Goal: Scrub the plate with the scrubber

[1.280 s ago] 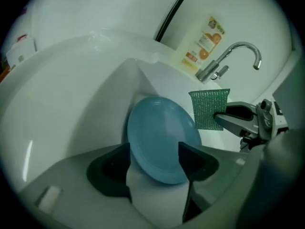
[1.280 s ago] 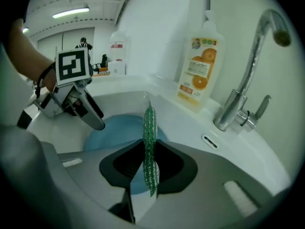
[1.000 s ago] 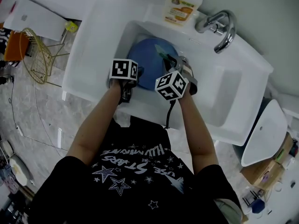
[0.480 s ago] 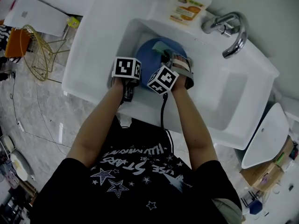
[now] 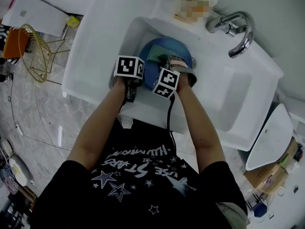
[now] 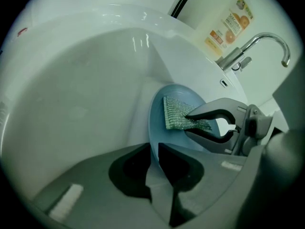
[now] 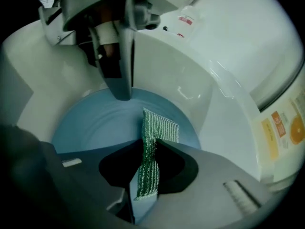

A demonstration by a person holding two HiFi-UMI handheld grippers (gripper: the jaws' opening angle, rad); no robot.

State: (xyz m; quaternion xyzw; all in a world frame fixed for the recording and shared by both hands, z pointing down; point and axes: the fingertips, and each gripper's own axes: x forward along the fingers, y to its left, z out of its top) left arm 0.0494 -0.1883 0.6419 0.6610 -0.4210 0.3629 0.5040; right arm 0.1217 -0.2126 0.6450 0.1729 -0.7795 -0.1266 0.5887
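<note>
So, my left gripper (image 6: 155, 159) is shut tight on the near rim of the round light-blue plate (image 6: 175, 93). I hold it like this so the plate is tipped up in the sink and cannot slide when I rub it.

Next comes the green woven scrubber pad (image 7: 161, 128). It lies on the face of the plate, close to the far edge. My right gripper (image 7: 145, 173) is closed on the near end of the pad. That end is squeezed thin between the jaws, and the free end spreads out on the plate. I think a pinch at one end lets the loose part press flat and wipe. The scrub looks under way. I see no dirt or foam on the plate, so I cannot tell how much is left to do.

Now the room. Far to the left, a gold wire rack (image 5: 35, 56) stands over a grey stone floor (image 5: 28, 118). Then comes the deep white sink (image 5: 95, 42), smooth and shiny, with the plate low inside it. Behind the sink stands a pale bottle with an orange label (image 6: 228, 25). To the right of that, a curved silver tap (image 5: 238, 32) bends over the sink, and I see no water running from it.
</note>
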